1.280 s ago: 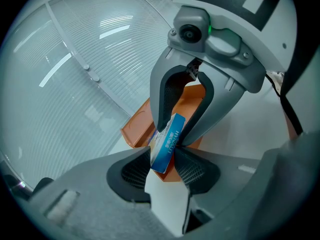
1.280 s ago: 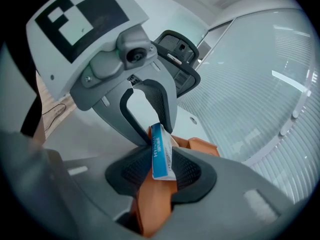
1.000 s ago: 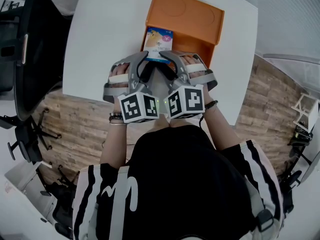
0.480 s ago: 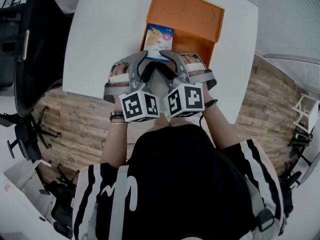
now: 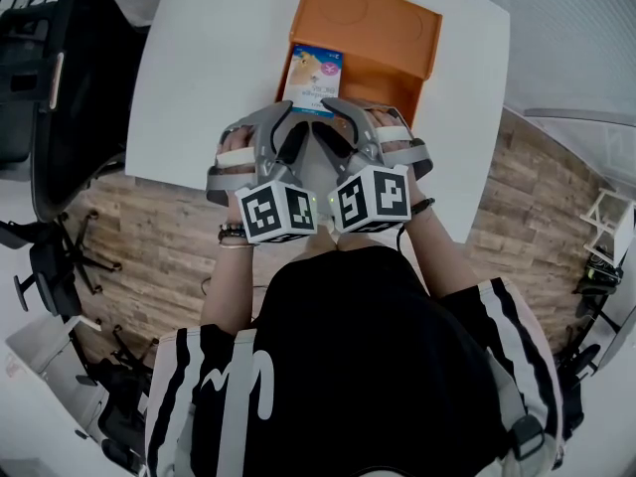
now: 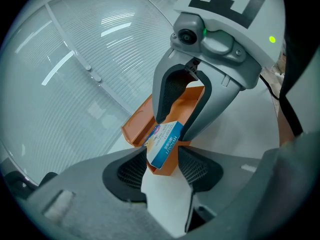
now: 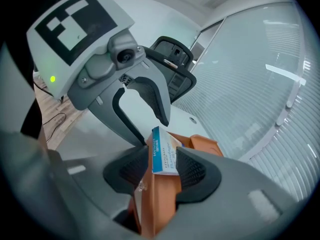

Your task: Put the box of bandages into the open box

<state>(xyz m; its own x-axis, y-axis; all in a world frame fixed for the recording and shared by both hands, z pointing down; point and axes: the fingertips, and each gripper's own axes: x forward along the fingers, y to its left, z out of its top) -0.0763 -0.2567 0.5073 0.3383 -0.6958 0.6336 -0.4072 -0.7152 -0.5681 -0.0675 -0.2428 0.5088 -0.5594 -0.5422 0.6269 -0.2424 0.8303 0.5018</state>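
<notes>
**Two tongs wide open, bandages down in the orange box**

Lying tilted in the near left corner of the orange open box (image 5: 390,40), printed face up: the box of bandages (image 5: 314,73). Under both, the white bench (image 5: 199,58).

Just near of the bandages, the left tongs (image 5: 288,125): jaws only just spread, standing wide apart, clamped on nothing. Close beside on the right, the right tongs (image 5: 336,119): likewise just opened, likewise gripping nothing.

In the left gripper view and the right gripper view alike, the box of bandages in line with the gap, just far of the tips, with no pad pressing on it. Tips of both pairs angled toward each other over the near wall of the open box.

At the near ends, the marker cubes (image 5: 276,212) side by side, above a black shirt (image 5: 378,366) with white stripes. Off the bench's left edge, a black chair (image 5: 60,87) on a wood-plank floor (image 5: 149,237).
</notes>
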